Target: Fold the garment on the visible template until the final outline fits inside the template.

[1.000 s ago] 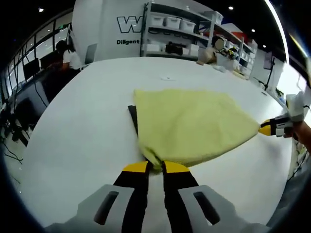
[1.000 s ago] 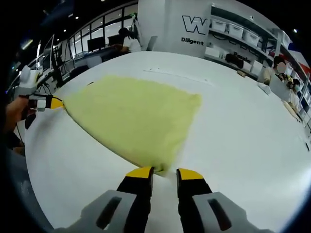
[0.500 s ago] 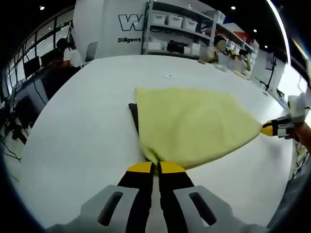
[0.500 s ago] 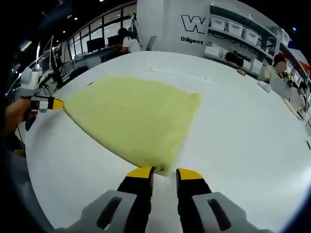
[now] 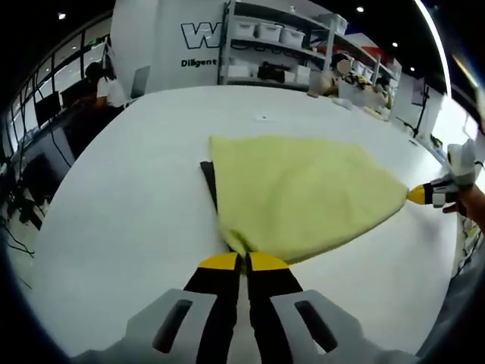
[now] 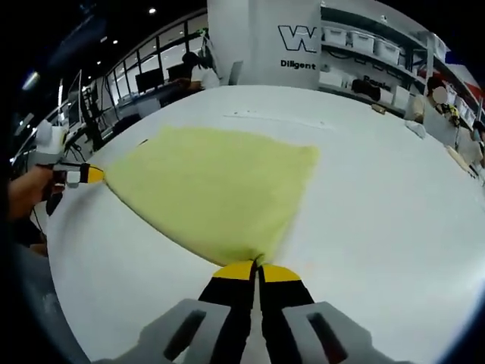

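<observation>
A pale yellow garment (image 5: pixel 299 193) lies spread flat on the white table (image 5: pixel 129 189), covering most of a dark template (image 5: pixel 207 182) that peeks out along its left edge. My left gripper (image 5: pixel 243 262) is shut on the garment's near corner. In the right gripper view the same garment (image 6: pixel 216 189) stretches away from me, and my right gripper (image 6: pixel 258 271) is shut on its near corner. The right gripper (image 5: pixel 424 195) shows at the garment's far right tip in the left gripper view. The left gripper (image 6: pixel 85 174) shows at the far left tip in the right gripper view.
Shelves with white bins (image 5: pixel 284 49) stand past the table's far edge, under a wall with lettering. A person sits at a desk (image 5: pixel 102 87) at the far left. The holder's hand (image 6: pixel 26 193) shows at the left. Small items (image 6: pixel 424 129) lie near the table's far right edge.
My left gripper's jaws closed on the garment's corner about half a second ago. My right gripper moved forward and shut on the opposite corner, after standing open just short of it.
</observation>
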Available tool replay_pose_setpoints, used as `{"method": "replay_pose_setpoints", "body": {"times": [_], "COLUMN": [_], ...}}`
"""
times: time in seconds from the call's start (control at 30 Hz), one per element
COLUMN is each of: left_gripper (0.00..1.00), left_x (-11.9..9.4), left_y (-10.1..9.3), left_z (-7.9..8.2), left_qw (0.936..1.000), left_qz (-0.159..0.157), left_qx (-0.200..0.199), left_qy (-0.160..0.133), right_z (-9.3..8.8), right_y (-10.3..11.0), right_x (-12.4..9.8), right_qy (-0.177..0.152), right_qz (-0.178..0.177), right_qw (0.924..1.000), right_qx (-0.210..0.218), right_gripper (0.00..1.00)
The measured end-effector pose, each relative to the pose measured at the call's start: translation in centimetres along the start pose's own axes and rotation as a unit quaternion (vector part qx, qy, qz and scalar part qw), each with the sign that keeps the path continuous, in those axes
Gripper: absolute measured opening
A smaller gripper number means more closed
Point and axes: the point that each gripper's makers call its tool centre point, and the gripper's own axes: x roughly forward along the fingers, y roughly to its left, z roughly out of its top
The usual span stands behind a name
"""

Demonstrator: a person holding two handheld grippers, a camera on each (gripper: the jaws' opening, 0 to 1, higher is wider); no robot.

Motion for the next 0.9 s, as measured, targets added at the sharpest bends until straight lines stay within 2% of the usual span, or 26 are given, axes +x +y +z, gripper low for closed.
{"method": "replay_pose_setpoints", "body": {"times": [0.17,0.27,0.53,0.9], "left_gripper": [0.0,0.0,0.0,0.0], "left_x": [-0.1,-0.2,-0.3,-0.7], "left_y": [0.2,0.7,1.0,0.8], "left_z": [-0.1,-0.2,-0.5,-1.2], "left_qw": [1.0,0.9998,0.9997,0.9996], "left_qz": [0.003,0.012,0.015,0.011], "left_qx": [0.007,0.015,0.017,0.02], "left_qy": [0.005,0.007,0.01,0.015], "right_z": [-0.1,-0.3,-0.5,-1.2], "right_y": [-0.5,-1.4,-1.4,-1.0], "right_x": [-0.2,-0.5,-0.2,-0.4], "right_qy": [0.004,0.017,0.026,0.046], "right_qz": [-0.014,-0.042,-0.047,-0.032], "right_qw": [0.9998,0.9985,0.9976,0.9971], "right_qx": [-0.014,-0.032,-0.044,-0.052], "right_gripper": [0.0,0.0,0.0,0.0]}}
